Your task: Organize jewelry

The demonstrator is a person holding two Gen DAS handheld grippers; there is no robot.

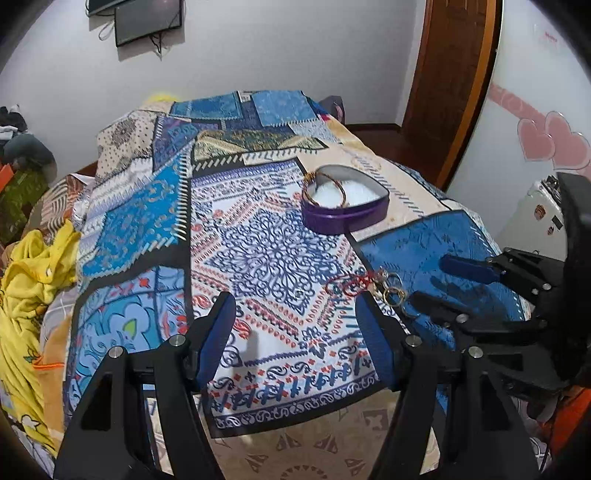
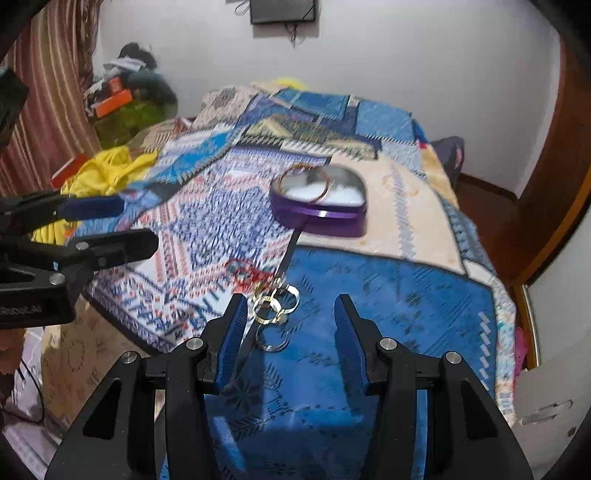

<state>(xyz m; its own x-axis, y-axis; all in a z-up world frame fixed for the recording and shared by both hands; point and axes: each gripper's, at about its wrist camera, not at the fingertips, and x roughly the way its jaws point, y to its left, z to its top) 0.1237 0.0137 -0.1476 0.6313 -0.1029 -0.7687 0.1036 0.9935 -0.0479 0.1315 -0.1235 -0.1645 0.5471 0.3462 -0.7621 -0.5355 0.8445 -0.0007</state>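
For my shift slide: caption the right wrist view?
Open right gripper above loose rings on the bedspread; heart-shaped purple tin beyond.

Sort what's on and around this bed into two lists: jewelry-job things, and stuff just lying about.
Belongs to the job:
- purple heart-shaped box, open, white lining
- bangle leaning on the box's rim
- loose rings on the blue patch of the bedspread
- red piece beside the rings

Just lying about:
- yellow cloth at the bed's edge
- clothes pile by the wall
- wall screen

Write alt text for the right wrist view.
The right gripper, jaws open and empty, hovers over gold rings on a patterned blue bedspread. Beyond sits a purple heart-shaped box holding a bangle; the left gripper is at left.
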